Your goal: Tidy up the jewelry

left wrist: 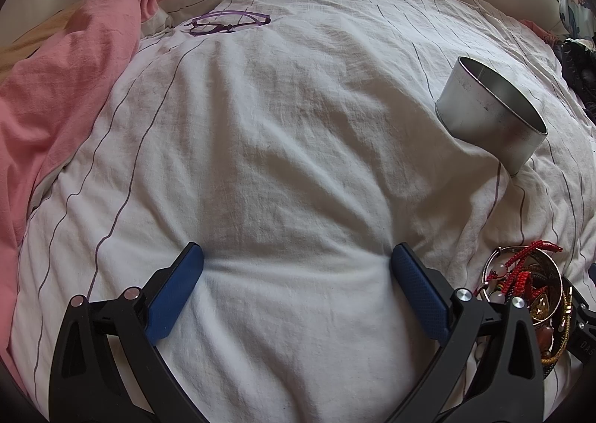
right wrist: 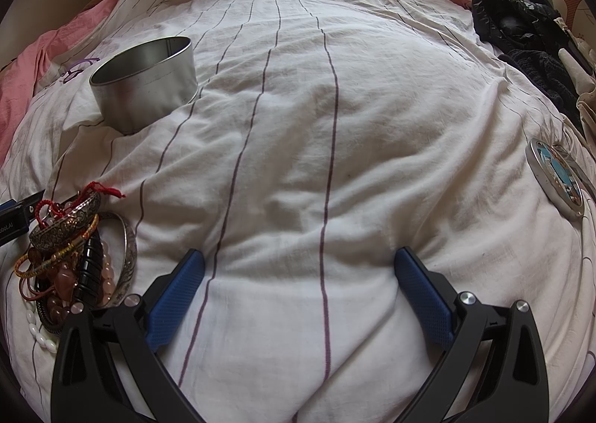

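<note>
A pile of jewelry [left wrist: 529,292] with bangles, red cords and beads lies on the white striped bedsheet [left wrist: 298,143], at the lower right of the left wrist view and at the lower left of the right wrist view [right wrist: 70,259]. An open round metal tin [left wrist: 491,110] stands on the sheet beyond the pile; it also shows in the right wrist view [right wrist: 145,82]. My left gripper [left wrist: 296,262] is open and empty, resting low over the sheet to the left of the pile. My right gripper [right wrist: 300,266] is open and empty, to the right of the pile.
Purple glasses [left wrist: 227,23] lie far on the sheet. A pink blanket [left wrist: 56,95] is bunched at the left. The tin's printed lid [right wrist: 557,179] lies at the right. Dark clothes [right wrist: 521,35] sit at the far right edge.
</note>
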